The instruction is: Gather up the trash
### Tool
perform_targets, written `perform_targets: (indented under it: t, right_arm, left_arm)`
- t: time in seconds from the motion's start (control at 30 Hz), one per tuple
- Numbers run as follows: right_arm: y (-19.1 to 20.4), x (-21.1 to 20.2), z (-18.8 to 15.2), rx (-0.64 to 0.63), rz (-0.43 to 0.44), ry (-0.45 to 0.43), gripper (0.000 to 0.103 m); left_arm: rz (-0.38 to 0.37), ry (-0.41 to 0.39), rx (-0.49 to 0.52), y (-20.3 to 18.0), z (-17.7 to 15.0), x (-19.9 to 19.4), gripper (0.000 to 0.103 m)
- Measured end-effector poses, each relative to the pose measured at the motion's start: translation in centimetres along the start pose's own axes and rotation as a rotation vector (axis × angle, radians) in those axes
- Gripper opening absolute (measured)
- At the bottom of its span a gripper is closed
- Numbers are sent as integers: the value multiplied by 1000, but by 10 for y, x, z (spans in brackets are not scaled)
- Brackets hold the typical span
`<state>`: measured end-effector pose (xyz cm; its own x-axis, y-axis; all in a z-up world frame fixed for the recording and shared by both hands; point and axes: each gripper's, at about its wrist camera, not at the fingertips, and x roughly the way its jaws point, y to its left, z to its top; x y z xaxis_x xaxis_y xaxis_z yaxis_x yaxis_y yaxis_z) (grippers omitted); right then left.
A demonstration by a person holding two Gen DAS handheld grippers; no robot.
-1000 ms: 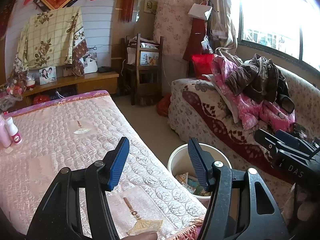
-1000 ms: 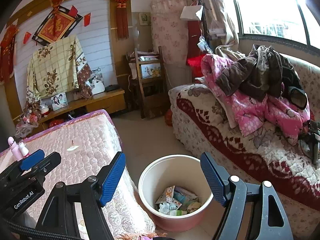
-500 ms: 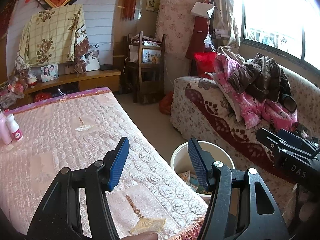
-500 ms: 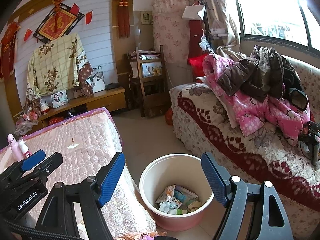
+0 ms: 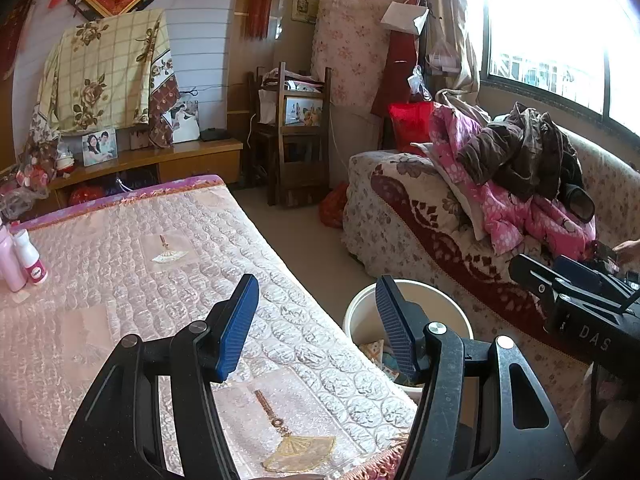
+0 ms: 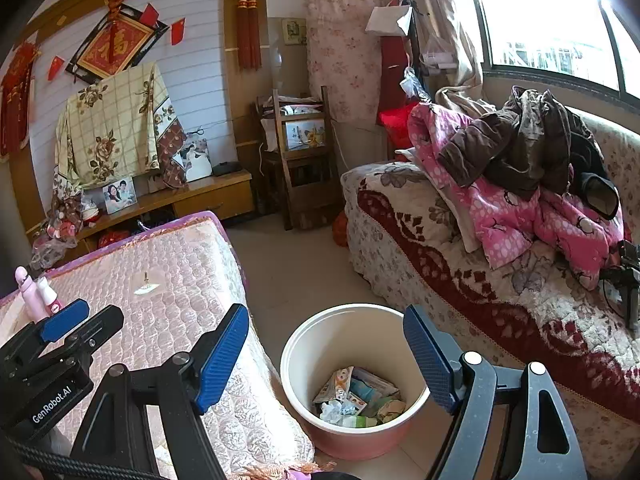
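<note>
A round pink-and-cream bin [image 6: 316, 348] stands on the floor between the table and the sofa, with several wrappers and crumpled paper [image 6: 356, 398] at its bottom. Its rim also shows in the left wrist view [image 5: 432, 292]. My right gripper [image 6: 326, 354] is open and empty, held above the bin. My left gripper [image 5: 316, 326] is open and empty over the table's right edge, beside the bin. Each gripper shows at the edge of the other's view.
A low table with a pink quilted cover [image 5: 120, 280] fills the left, with two pink bottles [image 5: 24, 260] at its far left. A floral sofa [image 6: 460, 280] with piled clothes [image 6: 520, 184] lies right. A wooden chair [image 6: 304, 152] and cabinet [image 6: 192, 196] stand behind.
Both grippers have drifted slightly, so the scene shifts a little in each view. Both stay open and empty.
</note>
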<state>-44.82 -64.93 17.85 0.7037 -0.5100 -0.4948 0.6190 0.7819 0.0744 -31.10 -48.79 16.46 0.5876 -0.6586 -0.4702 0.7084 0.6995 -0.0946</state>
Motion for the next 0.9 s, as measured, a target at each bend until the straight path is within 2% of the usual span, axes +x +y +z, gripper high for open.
perform_targets:
  t: [0.9]
  right_arm:
    - [-1, 5, -1, -2, -2, 11, 79]
  left_arm:
    - [-1, 2, 6, 0, -2, 1, 60]
